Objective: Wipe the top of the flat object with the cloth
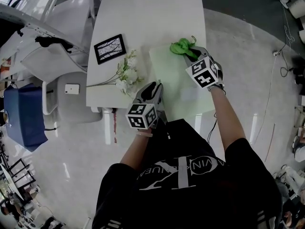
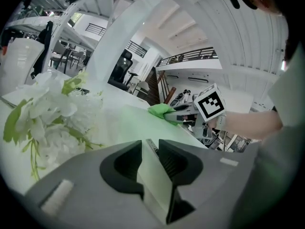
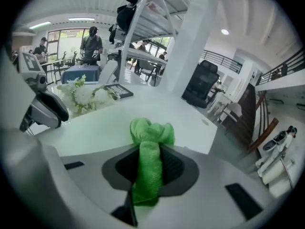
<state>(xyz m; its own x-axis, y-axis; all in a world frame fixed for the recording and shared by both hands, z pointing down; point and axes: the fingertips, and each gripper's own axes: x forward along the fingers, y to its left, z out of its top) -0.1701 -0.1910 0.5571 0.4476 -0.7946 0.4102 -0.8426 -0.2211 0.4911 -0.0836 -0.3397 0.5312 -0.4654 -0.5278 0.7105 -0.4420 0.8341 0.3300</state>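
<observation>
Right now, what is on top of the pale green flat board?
The green cloth, gripped by the right tool, sits at the board's far edge; the left tool clamps its near edge. The patch under the cloth is covered.

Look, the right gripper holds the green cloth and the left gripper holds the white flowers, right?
No. The left gripper grips the edge of the pale green board, not the flowers, as the left gripper view shows. The right gripper does hold the green cloth.

White table [image 1: 143,13] on glossy pale floor [image 1: 248,80]; white chairs [image 1: 47,61] off its left edge; black office chair [image 3: 200,82] beyond the table; ceiling strip lights [image 3: 81,19] lit.
</observation>
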